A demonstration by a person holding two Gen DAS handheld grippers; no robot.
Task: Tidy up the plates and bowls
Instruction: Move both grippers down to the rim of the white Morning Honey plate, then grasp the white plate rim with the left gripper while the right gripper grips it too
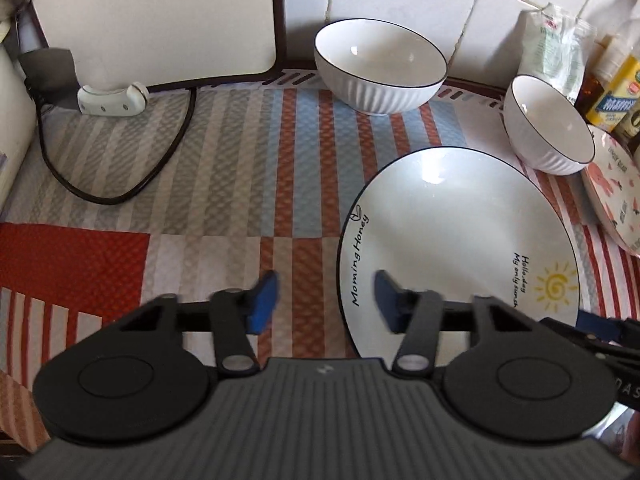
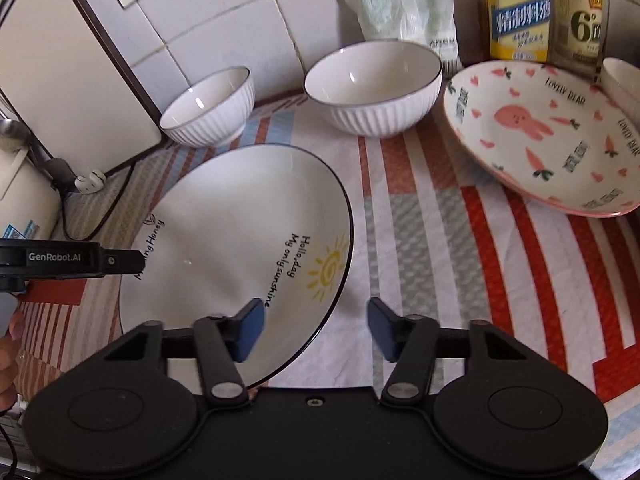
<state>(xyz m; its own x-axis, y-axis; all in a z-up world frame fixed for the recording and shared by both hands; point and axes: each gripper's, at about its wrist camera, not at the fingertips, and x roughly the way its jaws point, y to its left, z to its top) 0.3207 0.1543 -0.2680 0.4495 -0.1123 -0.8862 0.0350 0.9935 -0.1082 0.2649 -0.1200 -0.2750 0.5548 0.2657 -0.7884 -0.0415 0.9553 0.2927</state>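
Sun-motif plate (image 1: 456, 248) lies flat on the striped cloth (image 1: 200, 184), two ribbed bowls (image 2: 376, 88) behind it. Left gripper (image 1: 326, 300) and right gripper (image 2: 316, 330) straddle opposite rim edges — blue pads apart, nothing clamped.

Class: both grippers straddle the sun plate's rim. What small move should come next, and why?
Probably close both sets of jaws onto the sun plate. The left gripper and right gripper each have one pad over the plate and one outside its rim, with visible gaps, so neither seems to grip it yet.
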